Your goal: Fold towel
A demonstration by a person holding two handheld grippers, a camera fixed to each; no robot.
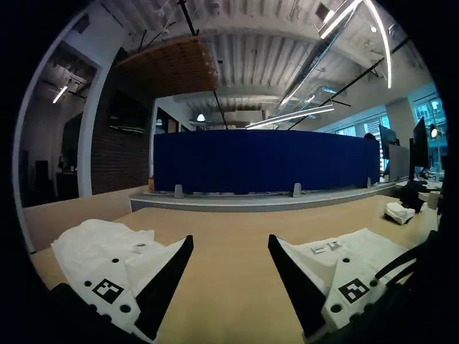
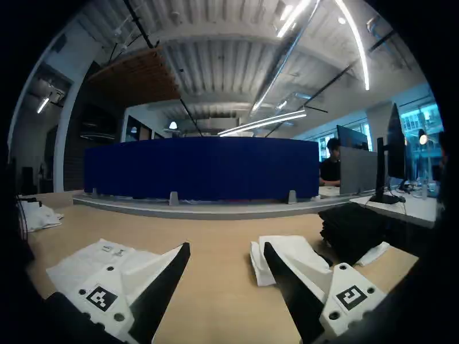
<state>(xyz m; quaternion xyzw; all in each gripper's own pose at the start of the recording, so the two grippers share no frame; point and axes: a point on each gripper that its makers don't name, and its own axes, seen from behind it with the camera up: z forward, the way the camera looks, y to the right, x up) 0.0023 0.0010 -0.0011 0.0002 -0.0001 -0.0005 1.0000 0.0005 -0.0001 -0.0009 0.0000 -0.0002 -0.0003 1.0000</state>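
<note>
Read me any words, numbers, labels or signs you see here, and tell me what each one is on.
No text is readable.
Tags on the white towel: too small to read.
Square markers on the left gripper and right gripper: patterns, not letters.

Pale wooden tabletop (image 1: 229,258) lies open ahead; a dark blue fabric partition (image 1: 264,160) walls the far edge. Black folded stack (image 2: 353,229) crowds the right.
</note>
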